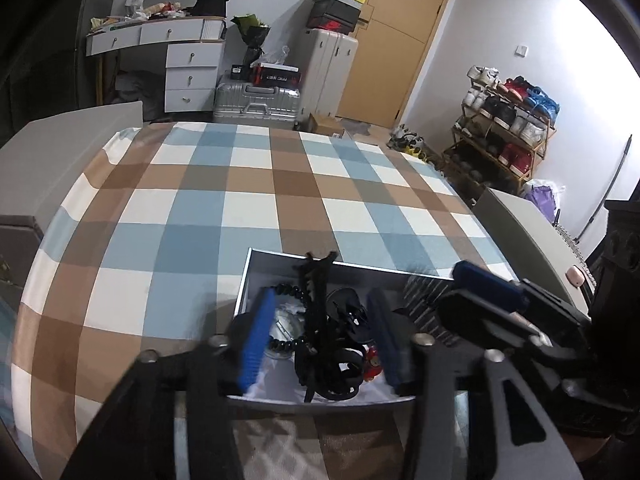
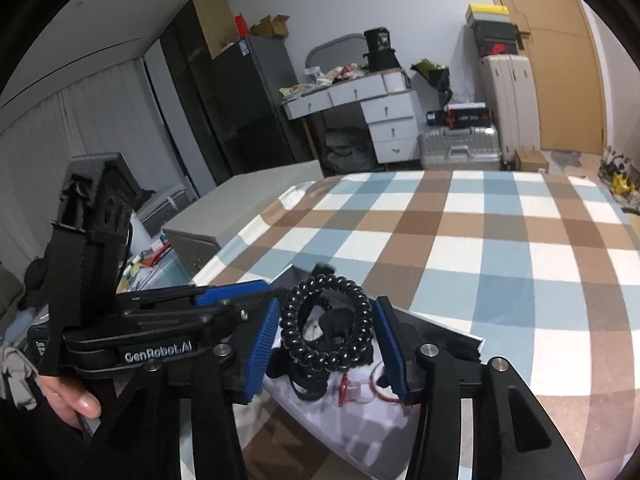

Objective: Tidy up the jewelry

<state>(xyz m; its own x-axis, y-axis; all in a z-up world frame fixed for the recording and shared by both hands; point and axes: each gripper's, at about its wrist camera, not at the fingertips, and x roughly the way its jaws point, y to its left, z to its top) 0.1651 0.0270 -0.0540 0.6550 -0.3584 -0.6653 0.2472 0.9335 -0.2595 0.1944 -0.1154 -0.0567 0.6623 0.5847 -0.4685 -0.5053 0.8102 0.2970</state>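
Observation:
A shallow white jewelry box (image 1: 256,258) lies on the checked bedspread, holding black hair clips (image 1: 320,312), a bead bracelet (image 1: 286,292) and a small red piece (image 1: 372,362). My left gripper (image 1: 320,340) is open and hovers over the box, its blue pads either side of the pile. My right gripper (image 2: 326,340) is shut on a black beaded bracelet (image 2: 326,320), held between its blue pads just above the box (image 2: 452,330). The right gripper also shows at the right of the left wrist view (image 1: 492,288); the left gripper shows at the left of the right wrist view (image 2: 224,296).
The checked bedspread (image 1: 260,184) stretches away beyond the box. A white dresser (image 1: 180,52), suitcases (image 1: 256,100), a shoe rack (image 1: 504,132) and a wooden door (image 1: 404,40) stand along the far walls. A grey cabinet (image 2: 240,204) flanks the bed.

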